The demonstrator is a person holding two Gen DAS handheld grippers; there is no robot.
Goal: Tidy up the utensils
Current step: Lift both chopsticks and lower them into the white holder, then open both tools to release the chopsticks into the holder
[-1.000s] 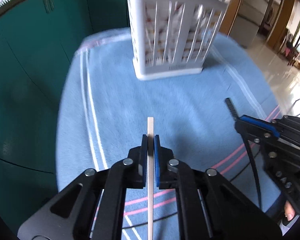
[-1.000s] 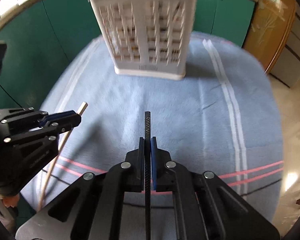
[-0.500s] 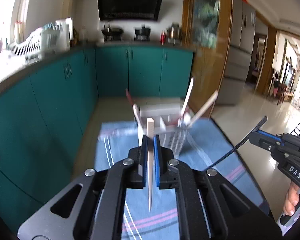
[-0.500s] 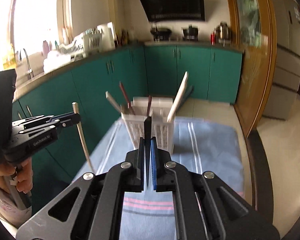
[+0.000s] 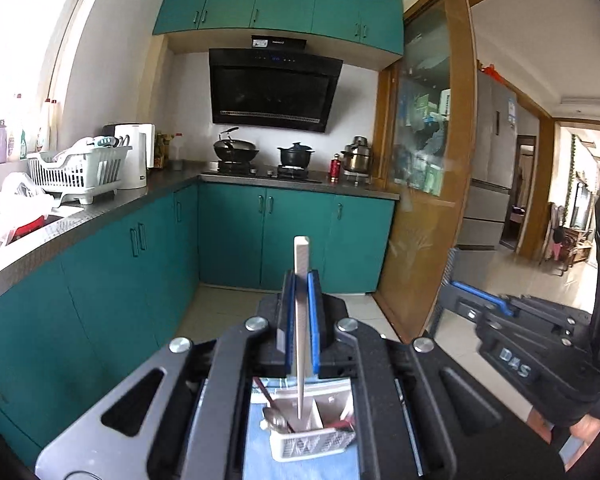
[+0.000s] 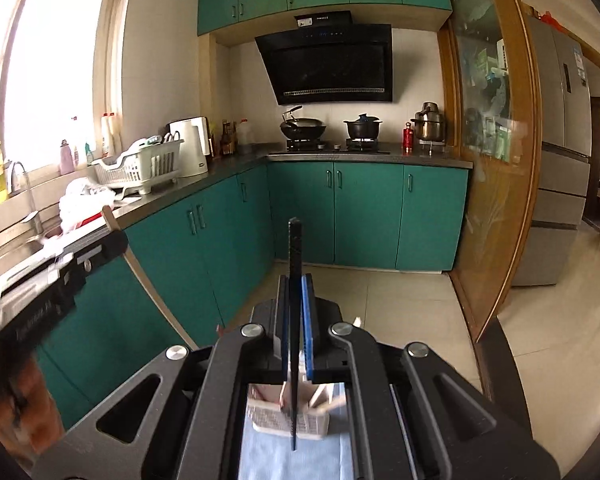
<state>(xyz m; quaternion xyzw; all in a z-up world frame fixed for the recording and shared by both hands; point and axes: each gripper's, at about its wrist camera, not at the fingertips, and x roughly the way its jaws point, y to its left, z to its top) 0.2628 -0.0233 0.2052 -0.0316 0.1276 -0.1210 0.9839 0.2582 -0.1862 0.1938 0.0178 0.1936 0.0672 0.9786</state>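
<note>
You are holding a pale chopstick [image 5: 301,312] in the left tongs [image 5: 301,320] and a black chopstick [image 6: 295,320] in the right tongs [image 6: 296,320], both pinching tight above the white caddy [image 6: 272,420]; next, lowering tips into a compartment.

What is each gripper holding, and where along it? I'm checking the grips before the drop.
Left gripper: pale wooden chopstick, clamped near its blunt top. Right gripper: black chopstick, likewise.

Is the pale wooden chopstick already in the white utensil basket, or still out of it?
Out. The left gripper is shut on the wooden chopstick, whose lower tip shows above the white utensil basket far below.
</note>
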